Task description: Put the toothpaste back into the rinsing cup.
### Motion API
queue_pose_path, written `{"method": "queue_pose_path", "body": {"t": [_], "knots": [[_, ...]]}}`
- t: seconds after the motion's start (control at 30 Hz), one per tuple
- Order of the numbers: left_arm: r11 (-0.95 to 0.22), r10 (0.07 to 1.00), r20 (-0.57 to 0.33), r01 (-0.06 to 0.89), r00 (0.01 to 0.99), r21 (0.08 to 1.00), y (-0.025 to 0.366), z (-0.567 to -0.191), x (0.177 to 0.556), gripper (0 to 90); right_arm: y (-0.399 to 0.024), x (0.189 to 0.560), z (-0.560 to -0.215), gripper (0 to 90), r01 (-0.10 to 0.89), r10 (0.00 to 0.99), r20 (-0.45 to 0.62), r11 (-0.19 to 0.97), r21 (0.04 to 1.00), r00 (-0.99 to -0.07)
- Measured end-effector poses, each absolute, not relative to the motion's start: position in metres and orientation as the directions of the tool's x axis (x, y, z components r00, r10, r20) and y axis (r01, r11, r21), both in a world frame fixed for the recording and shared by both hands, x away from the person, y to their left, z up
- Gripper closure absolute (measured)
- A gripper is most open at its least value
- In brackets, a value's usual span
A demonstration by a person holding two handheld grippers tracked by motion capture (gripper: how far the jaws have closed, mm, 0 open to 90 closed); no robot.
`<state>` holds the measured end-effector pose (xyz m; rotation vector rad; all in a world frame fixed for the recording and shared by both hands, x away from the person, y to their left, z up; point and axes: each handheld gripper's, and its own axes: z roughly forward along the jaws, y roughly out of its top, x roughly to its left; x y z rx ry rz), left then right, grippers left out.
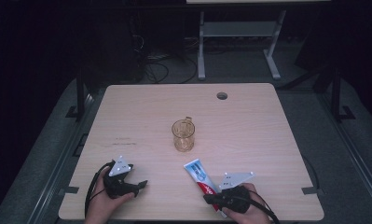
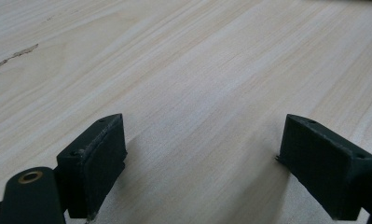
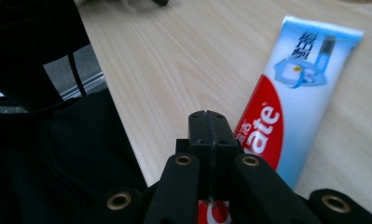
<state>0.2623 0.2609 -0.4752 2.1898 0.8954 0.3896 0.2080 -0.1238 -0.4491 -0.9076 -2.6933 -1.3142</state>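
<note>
A red, white and blue toothpaste tube [image 1: 198, 175] lies flat near the table's front edge, its flat end pointing toward a clear amber glass mug [image 1: 183, 135] that stands upright mid-table. My right gripper [image 1: 207, 199] hovers over the tube's red near end, jaws pressed together with nothing between them. In the right gripper view the tube [image 3: 300, 93] runs away just to the right of the shut jaws [image 3: 207, 123]. My left gripper [image 1: 139, 185] rests at the front left, open. Its pads [image 2: 97, 158] stand wide apart over bare wood.
The light wooden table [image 1: 249, 130] has a round cable hole [image 1: 222, 95] at the back. The front edge lies close under both hands. Beyond the table are a dark floor, cables and a white desk frame [image 1: 201, 46].
</note>
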Motion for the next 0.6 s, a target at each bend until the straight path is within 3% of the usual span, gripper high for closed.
{"method": "queue_pose_path", "body": {"t": [0.6], "knots": [[-0.497,0.699,0.006,0.479,0.715,0.724,0.2608,-0.4752,0.2620,13.1,-0.1322,0.2095,-0.4525,90.0,0.505,0.522,0.223,0.495,0.707,-0.823]]}}
